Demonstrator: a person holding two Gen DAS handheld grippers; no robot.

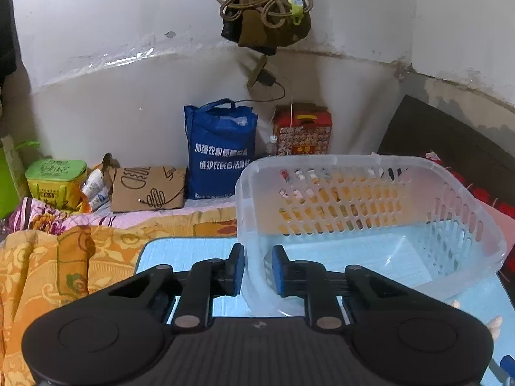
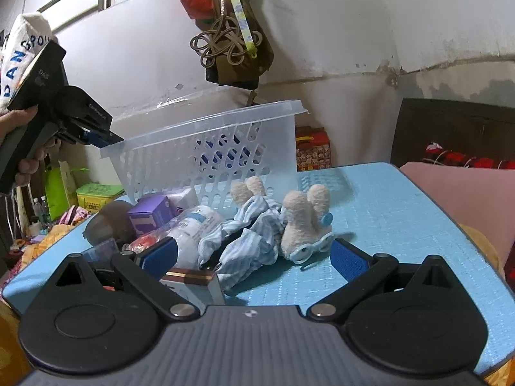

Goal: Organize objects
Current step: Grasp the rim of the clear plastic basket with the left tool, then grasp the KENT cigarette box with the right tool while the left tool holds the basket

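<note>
A clear plastic basket (image 1: 354,199) stands empty on the light blue table top (image 1: 180,251). My left gripper (image 1: 257,270) is shut on the basket's near left corner, with the wall between its blue pads. The right wrist view shows the same grip at the basket (image 2: 209,148) corner, held by the left gripper (image 2: 106,140) in a person's hand; the basket looks tilted. My right gripper (image 2: 254,257) is open, low over the table. Just ahead of it lie a beige plush toy (image 2: 302,222) in striped blue cloth, a clear bottle (image 2: 193,228), a purple box (image 2: 151,215) and a brown-and-white box (image 2: 193,284).
Behind the table, on a bed with an orange blanket (image 1: 48,273), stand a blue bag (image 1: 222,154), a red box (image 1: 304,135), a cardboard bag (image 1: 148,189) and a green tin (image 1: 56,177). A bag with coiled cord (image 1: 264,9) hangs on the wall. A pink cushion (image 2: 460,199) lies right.
</note>
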